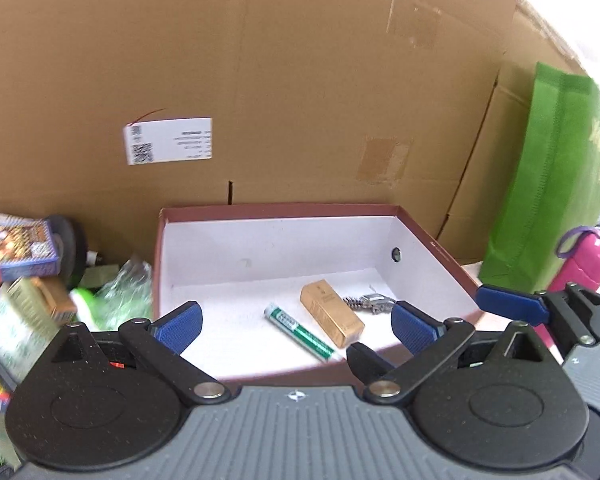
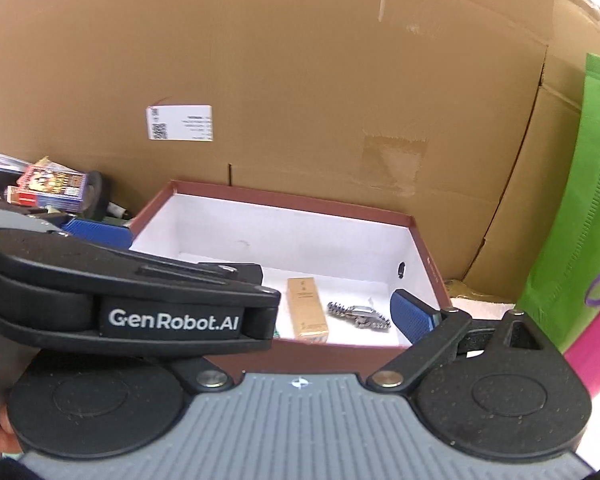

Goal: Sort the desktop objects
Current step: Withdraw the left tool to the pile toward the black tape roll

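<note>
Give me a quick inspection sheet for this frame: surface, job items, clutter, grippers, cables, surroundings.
Surface: mostly hidden; a pale patch shows right of the open box.
Job's things: in the box lie a green tube, a gold carton and a metal watch, all flat on the white floor.
Clutter: pile left of the box: printed purple carton, black disc, crinkled green wrapper; details blurred.
Grippers: left gripper open, empty, hanging over the box's near edge; right gripper open, one finger visible, the other hidden behind the left gripper's body.
Cables: nothing seen.
Surroundings: large cardboard sheet behind, green bag, pink bottle.
</note>
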`<action>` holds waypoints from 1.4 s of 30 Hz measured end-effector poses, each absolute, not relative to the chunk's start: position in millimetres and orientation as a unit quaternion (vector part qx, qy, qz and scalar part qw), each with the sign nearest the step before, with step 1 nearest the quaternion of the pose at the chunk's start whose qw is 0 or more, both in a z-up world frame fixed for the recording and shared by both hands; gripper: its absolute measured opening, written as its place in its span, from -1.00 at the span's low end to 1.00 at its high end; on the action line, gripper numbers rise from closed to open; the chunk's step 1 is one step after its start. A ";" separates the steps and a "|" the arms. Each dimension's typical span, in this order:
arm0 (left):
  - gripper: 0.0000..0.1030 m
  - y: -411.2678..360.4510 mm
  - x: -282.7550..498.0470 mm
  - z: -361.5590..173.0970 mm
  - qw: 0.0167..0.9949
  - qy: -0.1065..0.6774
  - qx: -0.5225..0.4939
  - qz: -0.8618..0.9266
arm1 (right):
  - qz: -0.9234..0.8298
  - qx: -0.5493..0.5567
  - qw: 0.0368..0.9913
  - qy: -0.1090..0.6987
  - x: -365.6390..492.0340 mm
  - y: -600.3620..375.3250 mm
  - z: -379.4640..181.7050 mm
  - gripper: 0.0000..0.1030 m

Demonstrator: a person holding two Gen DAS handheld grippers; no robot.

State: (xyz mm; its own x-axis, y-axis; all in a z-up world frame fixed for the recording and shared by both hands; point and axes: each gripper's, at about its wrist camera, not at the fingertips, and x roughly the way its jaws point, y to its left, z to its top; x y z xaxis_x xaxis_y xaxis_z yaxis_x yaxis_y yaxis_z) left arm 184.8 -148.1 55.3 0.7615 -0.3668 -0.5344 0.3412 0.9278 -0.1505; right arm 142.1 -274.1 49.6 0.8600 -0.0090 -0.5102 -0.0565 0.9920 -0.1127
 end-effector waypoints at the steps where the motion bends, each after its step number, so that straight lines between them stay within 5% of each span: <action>1: 1.00 -142.5 176.7 54.4 0.940 0.283 -0.026 -0.189 | 0.014 -0.061 0.963 0.261 135.8 -271.0 49.0 0.86; 17: 0.99 -40.1 86.6 -9.1 0.948 0.264 -0.072 -0.165 | 0.094 -0.082 0.966 0.225 51.7 -190.4 -10.9 0.86; 33: 0.95 52.3 88.3 -40.4 0.949 0.284 -0.109 -0.087 | 0.174 -0.071 0.946 0.265 60.0 -141.4 -55.4 0.84; 37: 0.85 68.8 97.4 -37.8 0.950 0.279 -0.113 -0.085 | 0.201 -0.071 0.939 0.269 63.9 -131.4 -58.9 0.82; 39: 0.74 74.1 103.4 -37.9 0.949 0.283 -0.113 -0.086 | 0.214 -0.074 0.935 0.271 67.1 -123.4 -60.4 0.59; 42: 0.55 80.4 111.3 -41.8 0.943 0.298 -0.120 -0.092 | 0.234 -0.077 0.929 0.277 73.8 -110.8 -61.4 0.53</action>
